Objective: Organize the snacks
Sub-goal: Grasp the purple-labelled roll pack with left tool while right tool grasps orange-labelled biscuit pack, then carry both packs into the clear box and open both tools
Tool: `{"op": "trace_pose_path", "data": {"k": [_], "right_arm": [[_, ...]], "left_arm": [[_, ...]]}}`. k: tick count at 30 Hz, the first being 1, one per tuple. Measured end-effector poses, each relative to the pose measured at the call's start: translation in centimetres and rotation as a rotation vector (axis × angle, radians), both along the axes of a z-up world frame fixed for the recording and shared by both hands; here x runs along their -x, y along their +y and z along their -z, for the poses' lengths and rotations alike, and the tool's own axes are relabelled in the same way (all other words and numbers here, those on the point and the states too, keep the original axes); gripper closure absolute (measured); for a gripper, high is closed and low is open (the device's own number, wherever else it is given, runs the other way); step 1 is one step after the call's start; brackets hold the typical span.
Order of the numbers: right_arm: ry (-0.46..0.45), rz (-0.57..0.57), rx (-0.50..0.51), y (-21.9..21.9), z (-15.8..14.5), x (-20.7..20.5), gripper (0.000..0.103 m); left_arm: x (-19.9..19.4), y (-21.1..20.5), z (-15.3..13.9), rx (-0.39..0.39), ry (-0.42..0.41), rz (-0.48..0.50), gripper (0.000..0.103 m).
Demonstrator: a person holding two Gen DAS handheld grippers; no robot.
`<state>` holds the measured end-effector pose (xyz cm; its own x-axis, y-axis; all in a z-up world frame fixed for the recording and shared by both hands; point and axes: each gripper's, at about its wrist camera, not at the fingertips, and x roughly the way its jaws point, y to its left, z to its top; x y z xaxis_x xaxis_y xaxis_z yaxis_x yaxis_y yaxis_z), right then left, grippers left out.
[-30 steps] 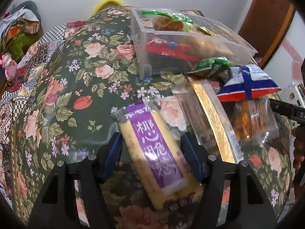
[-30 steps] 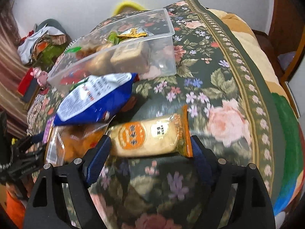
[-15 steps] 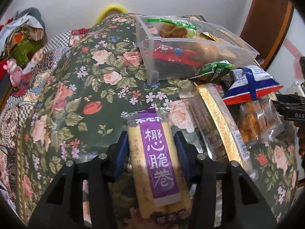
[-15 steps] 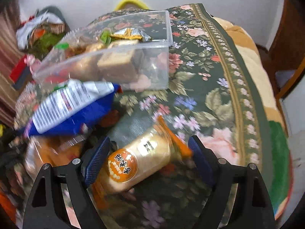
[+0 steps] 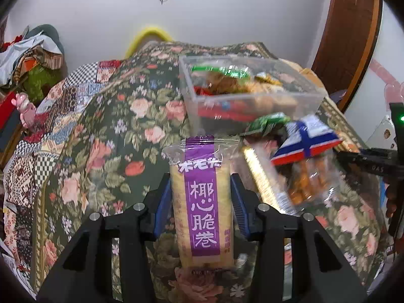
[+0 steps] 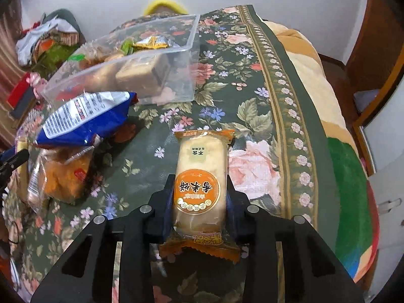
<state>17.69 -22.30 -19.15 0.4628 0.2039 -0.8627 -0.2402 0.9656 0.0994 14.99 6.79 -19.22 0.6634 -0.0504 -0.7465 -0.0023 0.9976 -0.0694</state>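
Dark green floral bedspread (image 6: 227, 96) covers the bed, white wall behind, and a clear plastic bin (image 5: 252, 98) already part full of wrapped snacks sits toward the far end. Left gripper (image 5: 200, 197) has its jaws closed tight on a long yellow snack pack with a purple label strip (image 5: 202, 202), lifted so it points up toward the bin. Right gripper (image 6: 199, 194) has its jaws pinched on a pale rice cracker pack with an orange round label (image 6: 200, 176), held over the bedspread with its far end pointing away from the camera.

Loose stuff near the bin: a blue and white chip bag (image 6: 85, 118) lying on top of a clear bag of orange fried snacks (image 6: 63, 174), plus a small green packet (image 5: 267, 123) just beside the bin's near wall. Next to the purple pack there's something long with a gold stripe (image 5: 262, 179), probably another wrapped snack, too blurry to tell.
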Motion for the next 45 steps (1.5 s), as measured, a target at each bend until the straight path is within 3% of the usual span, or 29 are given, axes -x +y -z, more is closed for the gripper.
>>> {"op": "trace_pose_path", "data": {"k": [15, 26, 35, 45], "right_arm": [[-0.207, 0.009, -0.069, 0.0, -6.9, -1.8, 0.072], [-0.291, -0.025, -0.105, 1.9, -9.1, -4.5, 0.072], [-0.305, -0.061, -0.120, 3.4, -9.2, -7.5, 0.072], [-0.224, -0.102, -0.077, 5.5, -6.5, -11.8, 0.072]], "left_arm": [[-2.8, -2.9, -6.1, -0.002, -0.142, 0.049, 0.058], [-7.8, -5.0, -9.8, 0.024, -0.207, 0.078, 0.058], [-12.4, -6.0, -9.8, 0.038, -0.193, 0.082, 0.058], [-18.3, -7.3, -6.8, 0.075, -0.082, 0.126, 0.058]]}}
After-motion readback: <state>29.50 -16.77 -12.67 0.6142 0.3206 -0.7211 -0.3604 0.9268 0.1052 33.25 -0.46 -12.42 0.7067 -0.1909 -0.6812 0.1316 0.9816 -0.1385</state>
